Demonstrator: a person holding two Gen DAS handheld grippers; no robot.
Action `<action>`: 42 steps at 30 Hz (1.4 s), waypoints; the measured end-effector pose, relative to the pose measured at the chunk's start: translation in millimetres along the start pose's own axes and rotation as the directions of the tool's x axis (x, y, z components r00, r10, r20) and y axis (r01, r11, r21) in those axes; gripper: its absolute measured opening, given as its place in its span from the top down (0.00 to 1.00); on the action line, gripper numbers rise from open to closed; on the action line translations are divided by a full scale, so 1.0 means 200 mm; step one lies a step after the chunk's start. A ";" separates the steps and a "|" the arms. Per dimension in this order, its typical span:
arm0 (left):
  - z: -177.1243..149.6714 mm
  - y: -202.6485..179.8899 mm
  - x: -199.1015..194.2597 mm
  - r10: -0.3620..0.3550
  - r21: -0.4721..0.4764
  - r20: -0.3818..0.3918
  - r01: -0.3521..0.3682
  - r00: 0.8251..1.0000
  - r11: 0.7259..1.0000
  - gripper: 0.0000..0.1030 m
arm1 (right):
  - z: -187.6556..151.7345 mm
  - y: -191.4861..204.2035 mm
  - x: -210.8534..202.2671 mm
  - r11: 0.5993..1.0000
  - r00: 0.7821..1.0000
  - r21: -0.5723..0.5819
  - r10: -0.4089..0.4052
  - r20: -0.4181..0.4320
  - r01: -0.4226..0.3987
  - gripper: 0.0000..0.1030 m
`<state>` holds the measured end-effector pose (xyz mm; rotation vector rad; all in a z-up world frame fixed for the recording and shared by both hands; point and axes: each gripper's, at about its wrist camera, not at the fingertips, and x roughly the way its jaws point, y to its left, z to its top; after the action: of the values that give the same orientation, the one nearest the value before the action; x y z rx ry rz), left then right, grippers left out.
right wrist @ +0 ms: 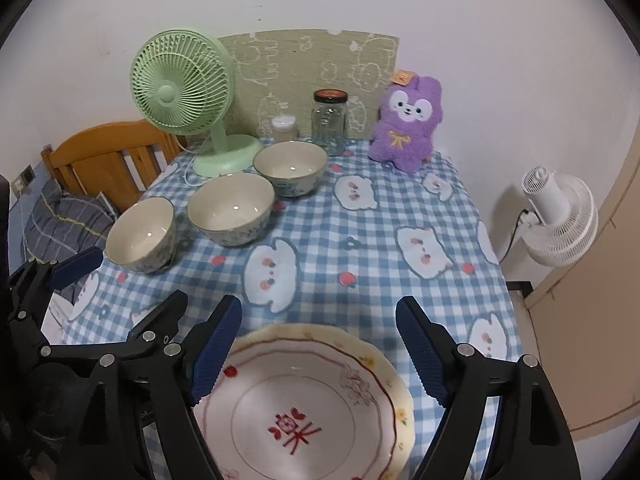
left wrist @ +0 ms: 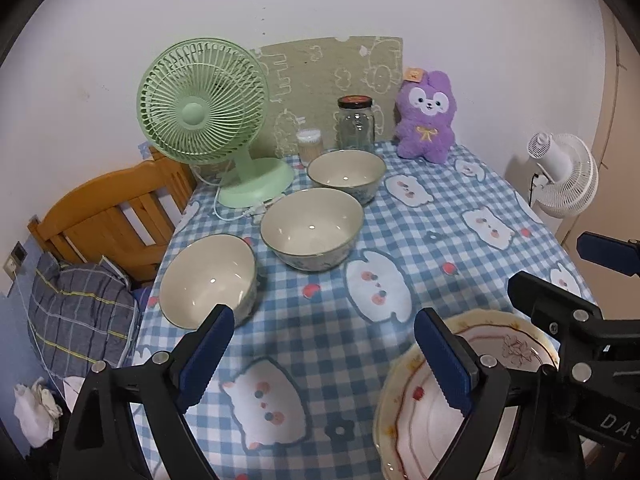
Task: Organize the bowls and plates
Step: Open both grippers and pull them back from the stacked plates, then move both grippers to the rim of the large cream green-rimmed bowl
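Nearest, the plates (right wrist: pixel 304 400) sit stacked beneath my right gripper (right wrist: pixel 318 354) and left gripper (left wrist: pixel 324 358), jaws apart and empty; next, nesting three bowls (right wrist: pixel 231 209) far left.

bowls (right wrist: pixel 230 208) left, plate (right wrist: pixel 312 400) seemingly nearest

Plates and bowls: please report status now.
Both tongs, left and right, open, empty. Plate below right tongs; three bowls in a row. Nothing in the way.

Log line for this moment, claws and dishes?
left claw: open, empty | right claw: open, above plates | plates: stacked, near edge | bowls: three, unstacked, in row
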<state>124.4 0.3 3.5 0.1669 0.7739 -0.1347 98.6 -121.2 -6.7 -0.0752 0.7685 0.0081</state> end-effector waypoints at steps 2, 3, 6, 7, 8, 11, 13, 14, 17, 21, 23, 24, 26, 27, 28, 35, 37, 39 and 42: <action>0.01 0.03 0.01 -0.007 -0.008 0.000 0.007 1.000 1.000 0.10 | 0.03 0.02 0.01 1.000 1.000 -0.008 0.000 0.005 0.000 0.17; 0.02 0.05 0.02 -0.011 -0.012 -0.002 0.011 1.000 1.000 0.10 | 0.04 0.03 0.02 1.000 1.000 -0.010 0.002 0.006 -0.002 0.17; 0.04 0.10 0.04 -0.031 -0.025 -0.011 0.031 0.999 0.999 0.10 | 0.07 0.06 0.04 1.000 1.000 -0.010 0.018 0.003 -0.018 0.16; 0.04 0.12 0.04 -0.037 -0.032 -0.010 0.037 0.999 0.999 0.10 | 0.08 0.07 0.05 1.000 1.000 -0.008 0.025 0.008 -0.025 0.16; 0.05 0.14 0.05 -0.039 -0.037 -0.007 0.039 0.999 0.999 0.10 | 0.09 0.08 0.06 0.999 0.999 -0.006 0.032 0.014 -0.032 0.16; 0.06 0.18 0.07 -0.029 -0.034 -0.004 0.029 1.000 0.999 0.10 | 0.11 0.13 0.09 0.999 0.999 -0.016 0.030 0.043 -0.029 0.16; 0.06 0.22 0.10 -0.021 -0.034 -0.007 0.021 1.000 0.999 0.10 | 0.12 0.17 0.10 0.999 0.997 -0.038 0.025 0.070 -0.022 0.16; 0.06 0.23 0.11 -0.020 -0.036 -0.011 0.019 1.000 0.999 0.10 | 0.12 0.20 0.11 0.999 0.997 -0.050 0.020 0.078 -0.016 0.16; 0.05 0.28 0.15 -0.019 -0.033 -0.027 0.018 0.999 0.999 0.12 | 0.13 0.26 0.13 0.997 0.995 -0.082 0.007 0.102 0.001 0.16; 0.04 0.33 0.19 -0.023 -0.028 -0.041 0.022 0.999 0.999 0.13 | 0.15 0.32 0.18 0.995 0.994 -0.096 -0.006 0.105 0.017 0.14; 0.04 0.36 0.21 -0.043 -0.036 -0.058 0.041 0.997 0.999 0.13 | 0.16 0.34 0.20 0.996 0.995 -0.088 -0.012 0.101 0.021 0.12; 0.04 0.38 0.23 -0.057 -0.041 -0.066 0.054 0.996 0.998 0.14 | 0.16 0.35 0.21 0.996 0.995 -0.085 -0.010 0.097 0.018 0.11; 0.04 0.41 0.25 -0.067 -0.049 -0.075 0.063 0.995 0.997 0.14 | 0.17 0.37 0.24 0.997 0.997 -0.073 0.002 0.077 0.004 0.11; 0.04 0.43 0.26 -0.066 -0.052 -0.078 0.062 0.995 0.997 0.14 | 0.18 0.39 0.27 0.998 0.998 -0.064 0.009 0.066 -0.004 0.11; 0.04 0.44 0.27 -0.063 -0.054 -0.078 0.059 0.995 0.997 0.14 | 0.18 0.40 0.28 0.998 0.998 -0.059 0.014 0.060 -0.010 0.11; 0.04 0.57 0.34 -0.043 -0.059 -0.076 0.039 0.996 0.998 0.14 | 0.22 0.51 0.38 0.998 0.998 -0.064 0.025 0.051 -0.022 0.11; 0.05 0.60 0.36 -0.035 -0.058 -0.073 0.030 0.997 0.998 0.14 | 0.24 0.53 0.42 0.998 0.999 -0.056 0.033 0.041 -0.031 0.11; 0.05 0.63 0.39 -0.032 -0.061 -0.075 0.027 0.997 0.998 0.15 | 0.24 0.55 0.45 0.998 0.999 -0.044 0.039 0.035 -0.037 0.11; 0.05 0.68 0.43 -0.029 -0.064 -0.080 0.024 0.996 0.998 0.17 | 0.26 0.59 0.49 0.998 0.998 -0.039 0.045 0.034 -0.044 0.11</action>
<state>216.6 125.4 -36.2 0.1023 0.8601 -0.1292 201.1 -2.2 -45.6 -0.0944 0.7356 0.0667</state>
